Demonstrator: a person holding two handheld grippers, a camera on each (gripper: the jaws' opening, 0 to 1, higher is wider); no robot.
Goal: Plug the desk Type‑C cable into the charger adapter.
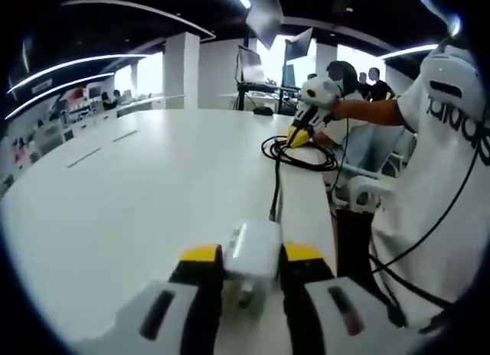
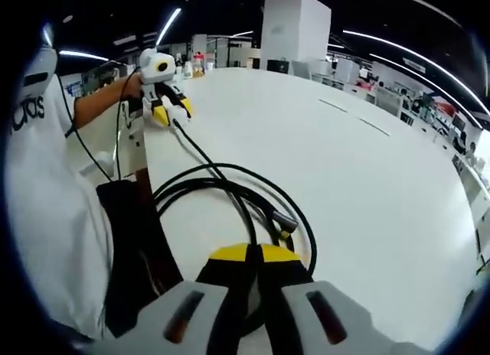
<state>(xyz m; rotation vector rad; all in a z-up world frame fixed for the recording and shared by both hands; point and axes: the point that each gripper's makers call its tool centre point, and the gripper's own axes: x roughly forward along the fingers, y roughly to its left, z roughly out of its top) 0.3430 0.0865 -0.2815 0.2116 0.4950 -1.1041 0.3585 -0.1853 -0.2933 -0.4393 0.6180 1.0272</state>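
Left gripper (image 1: pixel 251 265) jaws clamped on white charger adapter (image 1: pixel 253 252) at 6 o'clock in left gripper view, black Type-C cable (image 2: pixel 230 190) coiled on white tabletop (image 2: pixel 344 179), right gripper (image 2: pixel 255 265) jaws pressed together over the coil, cable plug (image 2: pixel 285 225) lying free beside them.

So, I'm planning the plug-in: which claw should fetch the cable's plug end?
Right, probably. The left claw is already full, clamped on the white adapter. The right claw is shut on the black cable at its coil and could regrip nearer the plug end, lying by the adapter.
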